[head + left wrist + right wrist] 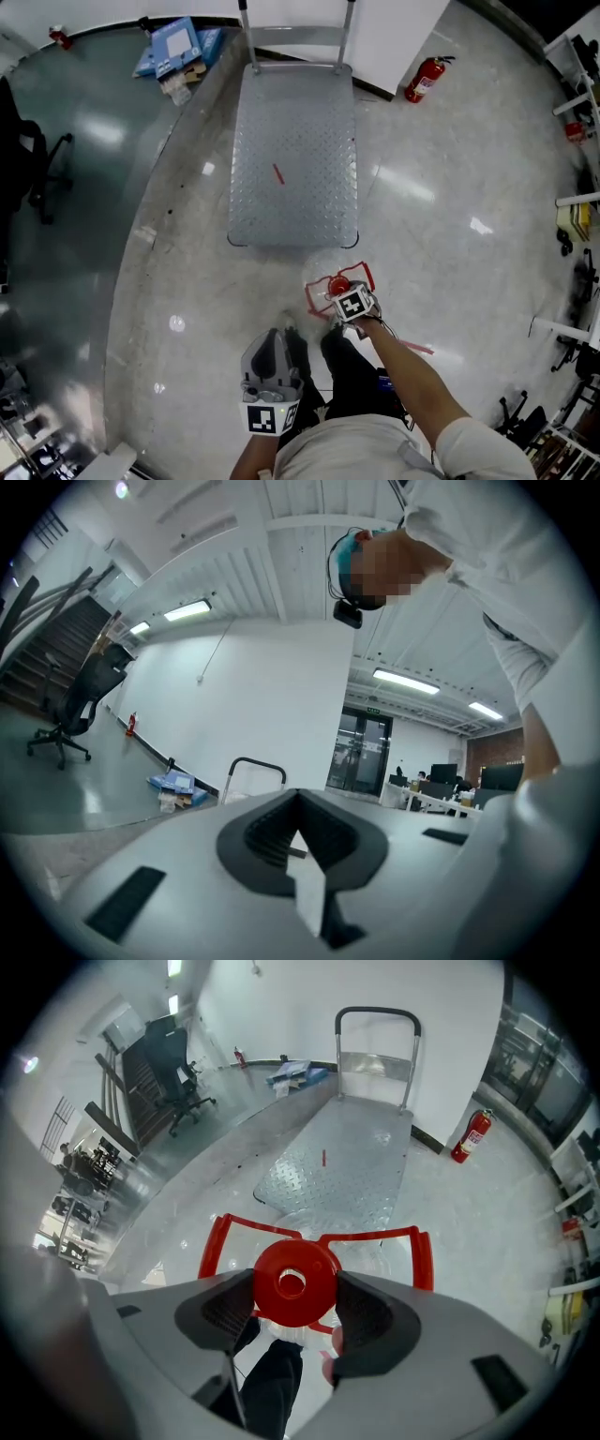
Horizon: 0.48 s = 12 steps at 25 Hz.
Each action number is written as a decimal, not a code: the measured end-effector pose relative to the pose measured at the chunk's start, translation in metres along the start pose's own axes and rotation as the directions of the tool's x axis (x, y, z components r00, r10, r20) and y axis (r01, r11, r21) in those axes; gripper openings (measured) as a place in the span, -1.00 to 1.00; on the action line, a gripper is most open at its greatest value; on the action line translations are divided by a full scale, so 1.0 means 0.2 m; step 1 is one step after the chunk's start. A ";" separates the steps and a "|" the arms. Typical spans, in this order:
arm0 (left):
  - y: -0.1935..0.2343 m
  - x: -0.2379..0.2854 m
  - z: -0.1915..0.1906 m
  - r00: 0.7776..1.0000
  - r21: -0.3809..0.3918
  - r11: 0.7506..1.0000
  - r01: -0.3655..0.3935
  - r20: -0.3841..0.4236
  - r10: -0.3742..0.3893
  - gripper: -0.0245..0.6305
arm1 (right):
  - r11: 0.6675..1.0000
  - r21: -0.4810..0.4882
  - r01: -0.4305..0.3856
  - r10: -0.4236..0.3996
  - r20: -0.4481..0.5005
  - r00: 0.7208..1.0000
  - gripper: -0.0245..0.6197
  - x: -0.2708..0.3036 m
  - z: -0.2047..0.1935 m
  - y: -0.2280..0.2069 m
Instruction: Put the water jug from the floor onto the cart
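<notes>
The water jug is clear, with a red cap and a red carrying frame. It is just off the near edge of the grey checker-plate cart, by the person's feet. My right gripper comes down on it from above. In the right gripper view both pads press the red cap from either side, so the right gripper is shut on it. My left gripper is held back near the person's body, pointing upward. Its jaws meet, and the left gripper holds nothing.
The cart's push handle stands at its far end by the white wall. A red fire extinguisher sits to the cart's right. Blue boxes lie at the far left, an office chair further left, and shelving at the right.
</notes>
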<state>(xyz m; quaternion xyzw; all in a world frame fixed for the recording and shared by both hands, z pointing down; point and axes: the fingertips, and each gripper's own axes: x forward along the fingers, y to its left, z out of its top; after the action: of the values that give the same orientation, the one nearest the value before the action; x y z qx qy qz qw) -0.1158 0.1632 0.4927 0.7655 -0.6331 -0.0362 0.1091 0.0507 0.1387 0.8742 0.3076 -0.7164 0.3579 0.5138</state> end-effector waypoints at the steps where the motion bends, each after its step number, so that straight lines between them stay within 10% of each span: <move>1: -0.03 0.01 0.04 1.000 0.004 1.000 -0.005 0.009 0.005 -0.92 | 1.000 0.004 -0.006 0.006 0.005 1.000 -0.06 -0.07 0.02 -0.02; 12: -0.31 0.25 0.35 0.994 0.005 1.000 0.022 0.111 -0.023 -0.92 | 1.000 0.020 0.011 -0.012 0.049 0.999 -0.06 -0.57 0.17 -0.30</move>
<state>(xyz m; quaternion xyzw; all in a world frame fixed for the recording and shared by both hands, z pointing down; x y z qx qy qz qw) -0.0597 0.1172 0.4144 0.7696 -0.6296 -0.0788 0.0717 0.1144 0.0853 0.7694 0.3256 -0.7234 0.3542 0.4952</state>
